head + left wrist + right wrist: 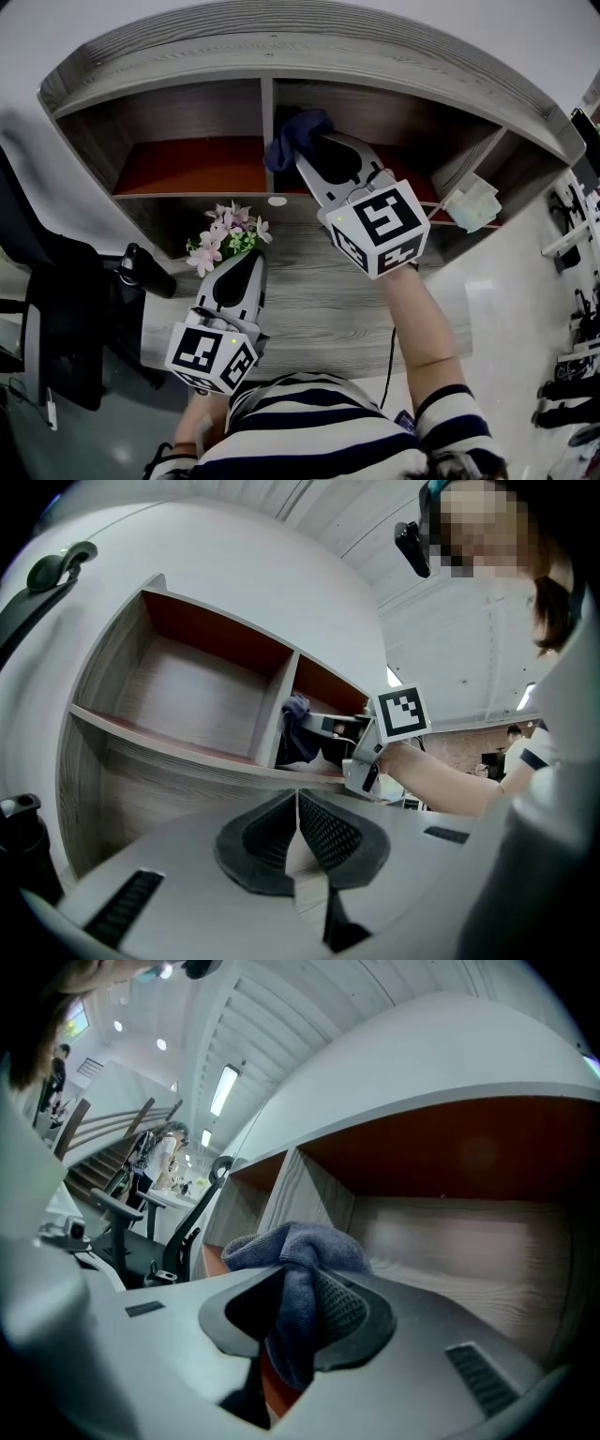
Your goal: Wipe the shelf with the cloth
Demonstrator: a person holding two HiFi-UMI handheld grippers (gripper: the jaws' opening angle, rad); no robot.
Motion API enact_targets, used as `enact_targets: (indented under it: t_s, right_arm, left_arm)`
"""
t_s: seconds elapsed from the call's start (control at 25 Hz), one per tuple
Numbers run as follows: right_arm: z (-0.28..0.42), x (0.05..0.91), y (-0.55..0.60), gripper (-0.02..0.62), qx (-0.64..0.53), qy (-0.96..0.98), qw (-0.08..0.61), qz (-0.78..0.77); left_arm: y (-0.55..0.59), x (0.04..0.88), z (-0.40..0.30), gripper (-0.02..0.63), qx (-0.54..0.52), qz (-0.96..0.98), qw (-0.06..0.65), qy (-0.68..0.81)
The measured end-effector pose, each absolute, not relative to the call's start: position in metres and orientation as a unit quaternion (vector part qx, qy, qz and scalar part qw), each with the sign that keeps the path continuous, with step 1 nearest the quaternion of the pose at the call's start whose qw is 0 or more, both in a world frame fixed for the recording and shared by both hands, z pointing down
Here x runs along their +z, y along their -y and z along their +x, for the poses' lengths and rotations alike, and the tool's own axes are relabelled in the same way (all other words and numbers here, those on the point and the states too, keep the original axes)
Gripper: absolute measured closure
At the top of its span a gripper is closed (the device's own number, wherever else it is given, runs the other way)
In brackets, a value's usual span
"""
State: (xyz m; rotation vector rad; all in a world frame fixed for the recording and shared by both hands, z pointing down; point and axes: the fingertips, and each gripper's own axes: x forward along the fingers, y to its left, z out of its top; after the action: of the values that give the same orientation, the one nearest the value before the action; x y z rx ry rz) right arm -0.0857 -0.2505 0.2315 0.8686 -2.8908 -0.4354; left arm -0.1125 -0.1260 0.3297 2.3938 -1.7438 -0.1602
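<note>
A grey wooden shelf unit (309, 52) with red-lined compartments stands on the desk. My right gripper (302, 150) reaches into the right compartment next to the divider (267, 131), shut on a dark blue cloth (292, 136). In the right gripper view the cloth (298, 1269) is bunched between the jaws, over the compartment floor (469, 1260). My left gripper (246, 258) hovers above the desk in front of the shelf, its jaws pressed together with nothing between them. The left gripper view shows the cloth (298, 728) at the divider.
A small bunch of pink flowers (225, 234) stands beside the left gripper. A crumpled white item (473, 204) lies at the shelf's right end. A black office chair (66, 319) is at the left, and a black bottle (23, 850) stands by the shelf.
</note>
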Motion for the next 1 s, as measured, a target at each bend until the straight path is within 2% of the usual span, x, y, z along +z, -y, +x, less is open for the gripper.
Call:
enact_targets:
  t_s: [0.48,1.0]
  right_arm:
    - [-0.088,0.272,0.245,0.489,-0.155,0.945,0.133,0.255]
    - [-0.085,0.277,0.243,0.489,-0.155,0.946,0.142,0.246]
  left_arm:
    - [0.13,0.333,-0.109,0.583,-0.053,0.808,0.092,0.579]
    - [0.129,0.333,-0.108,0.583,-0.054,0.809,0.092,0.578]
